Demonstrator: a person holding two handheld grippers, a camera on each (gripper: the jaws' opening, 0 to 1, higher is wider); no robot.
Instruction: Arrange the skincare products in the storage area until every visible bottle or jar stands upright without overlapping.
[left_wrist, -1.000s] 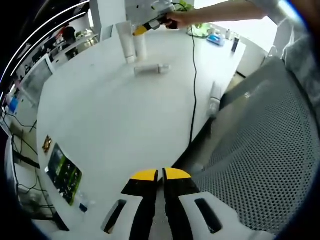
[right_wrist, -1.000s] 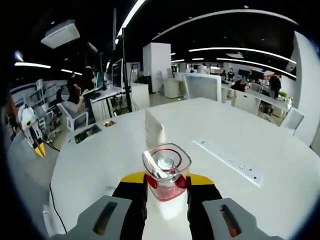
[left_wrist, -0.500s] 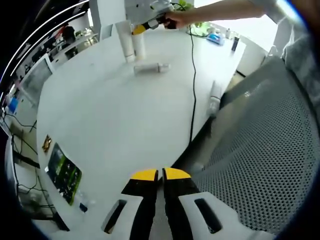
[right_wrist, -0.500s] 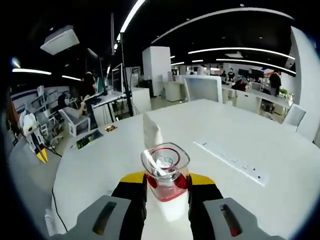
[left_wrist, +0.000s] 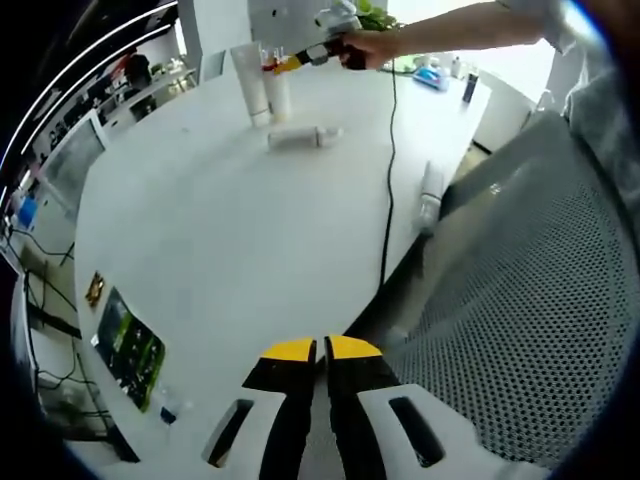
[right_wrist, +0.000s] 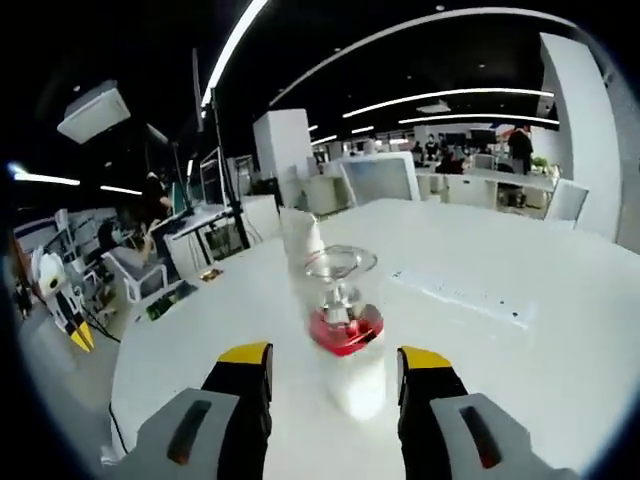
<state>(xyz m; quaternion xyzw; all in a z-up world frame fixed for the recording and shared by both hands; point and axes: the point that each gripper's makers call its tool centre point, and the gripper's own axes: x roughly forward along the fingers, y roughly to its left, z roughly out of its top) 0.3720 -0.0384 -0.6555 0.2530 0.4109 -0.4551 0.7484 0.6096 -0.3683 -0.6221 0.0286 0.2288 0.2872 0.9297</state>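
A clear jar with a red base (right_wrist: 343, 305) stands upright, free, just ahead of my right gripper (right_wrist: 335, 362), whose jaws are open on either side of it. A white shape (right_wrist: 357, 385) lies right under the jar. A white tube (right_wrist: 297, 243) stands behind it. In the left gripper view a hand holds the right gripper (left_wrist: 300, 57) at the table's far side, beside two upright white tubes (left_wrist: 252, 85). A white bottle (left_wrist: 303, 138) lies on its side in front of them. Another white bottle (left_wrist: 430, 195) lies at the table's right edge. My left gripper (left_wrist: 310, 350) is shut on nothing.
The round white table (left_wrist: 220, 240) carries a green circuit board (left_wrist: 127, 345) at its left edge and a white power strip (right_wrist: 455, 300). A black cable (left_wrist: 388, 170) runs across the table. A grey mesh chair (left_wrist: 530, 300) stands at its right edge.
The right gripper's jaws have opened and let go of the red-based jar, which now stands on its own a little ahead of them. The left gripper has not moved.
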